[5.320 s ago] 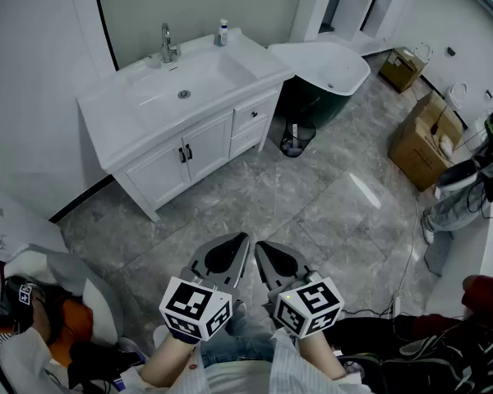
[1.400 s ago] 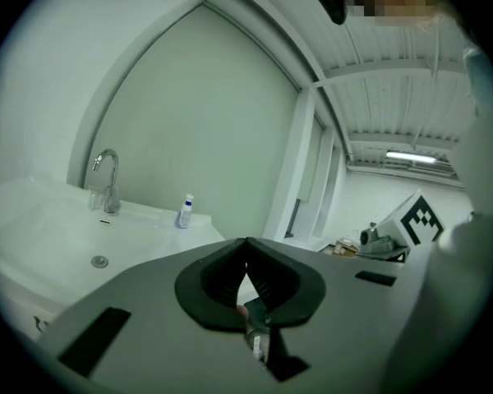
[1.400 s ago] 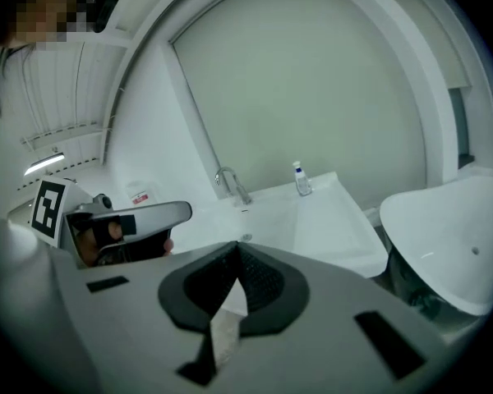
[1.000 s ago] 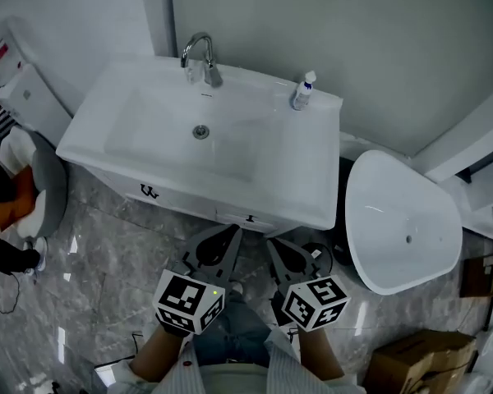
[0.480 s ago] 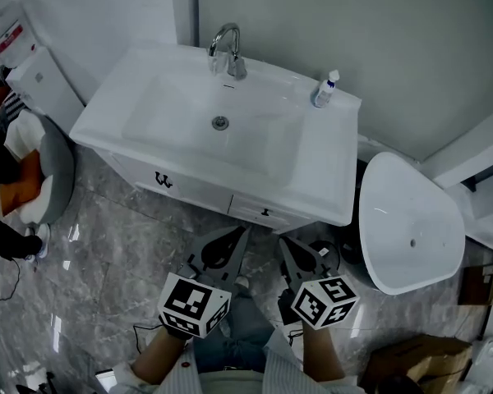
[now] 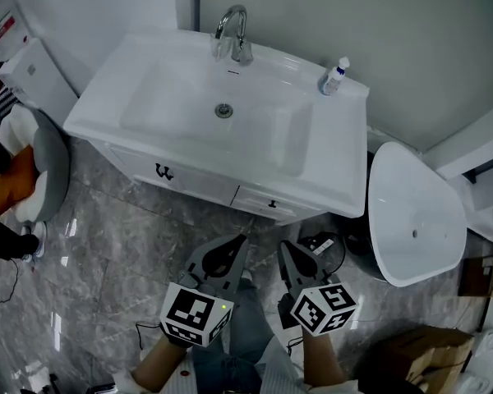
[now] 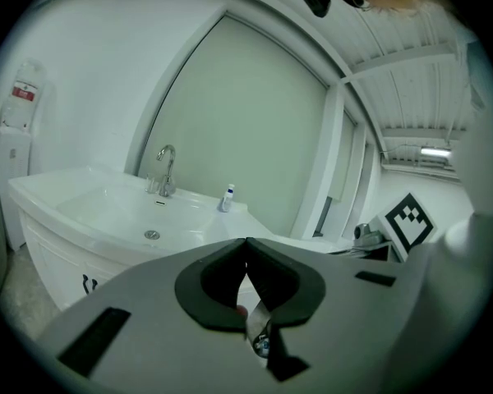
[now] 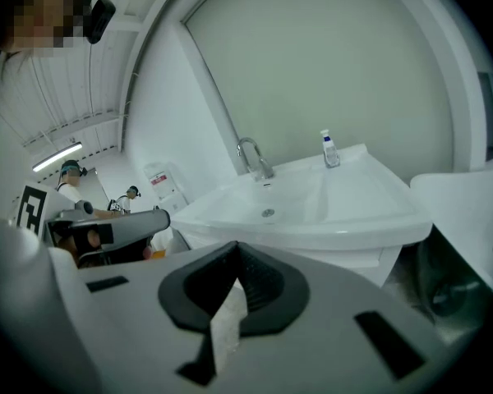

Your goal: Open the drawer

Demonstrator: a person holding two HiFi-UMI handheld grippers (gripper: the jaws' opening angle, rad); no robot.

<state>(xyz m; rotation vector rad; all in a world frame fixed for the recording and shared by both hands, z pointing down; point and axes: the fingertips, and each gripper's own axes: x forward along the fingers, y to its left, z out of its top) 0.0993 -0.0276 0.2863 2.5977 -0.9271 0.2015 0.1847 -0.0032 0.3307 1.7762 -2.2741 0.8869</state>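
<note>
Though our left claw [image 6: 240, 240] and right claw [image 6: 283, 246] are both closed and empty, the drawer [image 6: 267, 205] lies straight ahead, its front running crosswise, nearest our right.

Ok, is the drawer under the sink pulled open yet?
No, the drawer sits flush with the cabinet doors beside it.
</note>
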